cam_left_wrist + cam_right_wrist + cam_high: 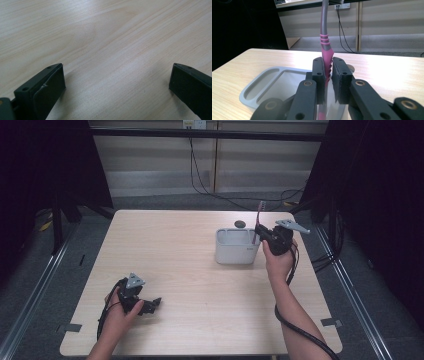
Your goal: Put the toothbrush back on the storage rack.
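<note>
High view: we saw the right gripper (258, 231) held upright at the right end of a grey holder (237, 247), which stood on the far right part of the table (200, 270). Its jaws pinched a pink and grey toothbrush (259, 215) that stood nearly upright, lower end down inside the holder. Right gripper view: we noted both jaws pressed against the ribbed pink grip of the toothbrush (326, 57), the grey neck rising out of frame, and the holder's open compartments (269, 85) below. A small dark round object (240, 224) lay just beyond the holder. We recorded the left gripper (152, 305) resting low on the near left of the table, jaws spread wide over bare wood in the left gripper view (117, 82).
</note>
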Demonstrator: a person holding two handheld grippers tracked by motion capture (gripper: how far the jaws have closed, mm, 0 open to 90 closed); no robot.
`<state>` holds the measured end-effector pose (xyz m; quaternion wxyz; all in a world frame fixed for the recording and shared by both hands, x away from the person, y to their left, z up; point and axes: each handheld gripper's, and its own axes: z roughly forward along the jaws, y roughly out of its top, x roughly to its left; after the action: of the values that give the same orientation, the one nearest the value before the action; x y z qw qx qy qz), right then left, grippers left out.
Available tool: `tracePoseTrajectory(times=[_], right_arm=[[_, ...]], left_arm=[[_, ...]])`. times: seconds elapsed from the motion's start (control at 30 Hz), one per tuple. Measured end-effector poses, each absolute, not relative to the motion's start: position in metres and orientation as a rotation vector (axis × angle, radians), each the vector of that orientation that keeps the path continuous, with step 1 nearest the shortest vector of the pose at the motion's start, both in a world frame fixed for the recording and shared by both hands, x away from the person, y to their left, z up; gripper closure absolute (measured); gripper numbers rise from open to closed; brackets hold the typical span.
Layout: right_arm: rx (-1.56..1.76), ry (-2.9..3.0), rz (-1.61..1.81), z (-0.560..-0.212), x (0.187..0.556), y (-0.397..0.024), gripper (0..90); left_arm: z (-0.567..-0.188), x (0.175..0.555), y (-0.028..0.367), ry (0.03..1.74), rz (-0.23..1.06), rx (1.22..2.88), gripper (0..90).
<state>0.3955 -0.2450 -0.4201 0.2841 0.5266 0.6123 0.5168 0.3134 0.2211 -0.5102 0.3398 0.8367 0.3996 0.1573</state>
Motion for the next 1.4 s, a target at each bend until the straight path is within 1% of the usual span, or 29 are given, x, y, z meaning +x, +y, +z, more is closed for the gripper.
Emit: tracePoseTrajectory(times=[0.6, 1.4], right_arm=[[1.420, 1.666, 1.357, -0.425, 0.386, -0.242, 81.4], [1.439, 1.711, 1.310, -0.436, 0.385, -0.240, 81.4]], left_arm=[[-0.510, 0.313, 0.221, 1.040, 0.409, 2.179, 0.0], [-0.510, 0.314, 0.221, 1.038, 0.409, 2.179, 0.0]])
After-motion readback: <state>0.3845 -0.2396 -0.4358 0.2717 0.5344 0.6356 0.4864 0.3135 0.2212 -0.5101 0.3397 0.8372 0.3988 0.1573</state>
